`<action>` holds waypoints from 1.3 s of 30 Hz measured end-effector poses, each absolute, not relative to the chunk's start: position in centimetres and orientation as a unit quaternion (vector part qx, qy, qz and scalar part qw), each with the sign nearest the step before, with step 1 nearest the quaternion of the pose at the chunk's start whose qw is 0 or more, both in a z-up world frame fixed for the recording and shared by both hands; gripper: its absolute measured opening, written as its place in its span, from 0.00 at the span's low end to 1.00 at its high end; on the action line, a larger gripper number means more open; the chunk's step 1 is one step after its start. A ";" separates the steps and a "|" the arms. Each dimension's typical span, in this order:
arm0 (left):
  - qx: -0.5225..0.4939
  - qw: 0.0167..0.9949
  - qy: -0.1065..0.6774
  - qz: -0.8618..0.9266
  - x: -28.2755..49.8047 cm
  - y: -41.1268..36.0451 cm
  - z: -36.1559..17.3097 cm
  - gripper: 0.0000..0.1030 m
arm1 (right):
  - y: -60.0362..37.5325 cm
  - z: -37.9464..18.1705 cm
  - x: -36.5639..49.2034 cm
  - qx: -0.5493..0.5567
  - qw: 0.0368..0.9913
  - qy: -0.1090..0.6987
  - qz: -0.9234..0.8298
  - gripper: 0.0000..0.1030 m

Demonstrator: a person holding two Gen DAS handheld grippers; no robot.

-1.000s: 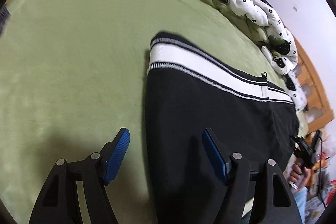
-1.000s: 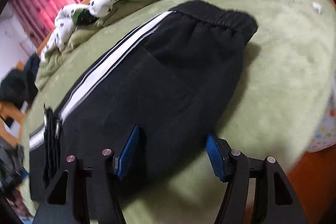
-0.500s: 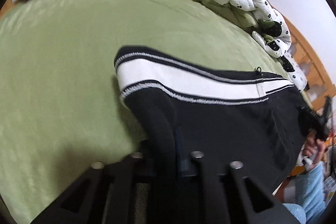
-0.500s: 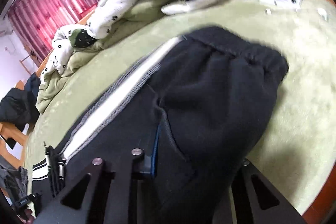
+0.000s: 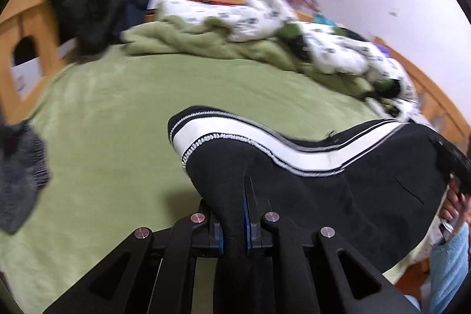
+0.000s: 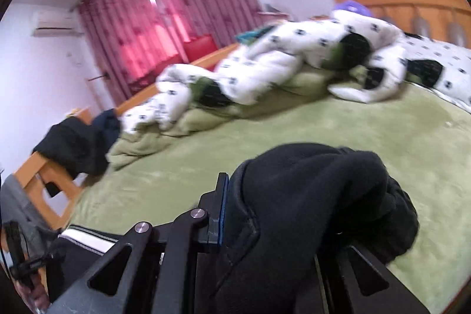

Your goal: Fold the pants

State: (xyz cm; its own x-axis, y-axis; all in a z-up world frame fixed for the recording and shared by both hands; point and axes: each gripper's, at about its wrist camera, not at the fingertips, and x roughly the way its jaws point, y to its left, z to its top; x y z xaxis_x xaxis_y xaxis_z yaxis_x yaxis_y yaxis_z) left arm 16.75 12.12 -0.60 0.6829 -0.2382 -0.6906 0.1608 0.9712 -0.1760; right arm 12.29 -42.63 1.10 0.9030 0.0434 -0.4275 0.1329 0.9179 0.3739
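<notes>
The black pants [image 5: 338, 196] with a white side stripe [image 5: 265, 146] hang lifted above the green bed [image 5: 117, 122]. My left gripper [image 5: 235, 225] is shut on the cuff end of the pants, with black cloth pinched between its blue pads. My right gripper [image 6: 273, 214] is shut on the bunched waist end [image 6: 318, 184]; the cloth drapes over and hides its right finger. The striped part of the pants shows low at the left of the right wrist view [image 6: 85, 240].
A rumpled white and green quilt [image 5: 294, 43] lies along the far side of the bed. Dark clothes [image 5: 88, 8] hang on the wooden bed frame [image 5: 17, 49]. A grey garment [image 5: 20, 172] lies at the left. Red curtains [image 6: 164, 13] cover the window.
Both grippers went from open over the flat pants to shut on them. They have lifted the pants off the bed, and both views now tilt up toward the room.
</notes>
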 end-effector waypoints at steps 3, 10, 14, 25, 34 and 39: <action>-0.061 0.903 0.417 -0.081 17.7 15.8 -3.7 0.11 | -40.0 -1.2 13.8 0.190 0.948 0.254 0.005 0.14; -0.107 0.868 0.485 -0.001 17.9 20.3 -12.3 0.54 | -37.6 -12.8 15.6 0.179 0.900 0.398 0.024 0.19; -0.125 0.877 0.465 0.002 15.6 20.5 -12.2 0.60 | -37.8 -12.3 11.9 0.171 0.894 0.412 0.046 0.38; -0.166 0.862 0.479 -0.009 12.0 18.6 -12.2 0.62 | -43.3 -11.6 7.4 0.140 0.903 0.405 -0.042 0.44; -0.149 0.864 0.481 0.025 11.5 17.3 -11.8 0.63 | -43.8 -14.7 14.6 0.218 0.893 0.393 0.003 0.73; -0.161 0.866 0.472 0.035 11.5 17.2 -11.4 0.64 | -43.7 -14.3 15.1 0.201 0.903 0.378 0.019 0.57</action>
State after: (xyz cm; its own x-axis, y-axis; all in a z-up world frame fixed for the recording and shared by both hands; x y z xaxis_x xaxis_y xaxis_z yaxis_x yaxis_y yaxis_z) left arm 11.45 17.15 -11.43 0.5522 -0.0919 -0.8286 -0.2118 0.9458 -0.2460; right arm 15.06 -43.68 -14.26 0.7129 0.1869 -0.6759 0.1169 0.9187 0.3774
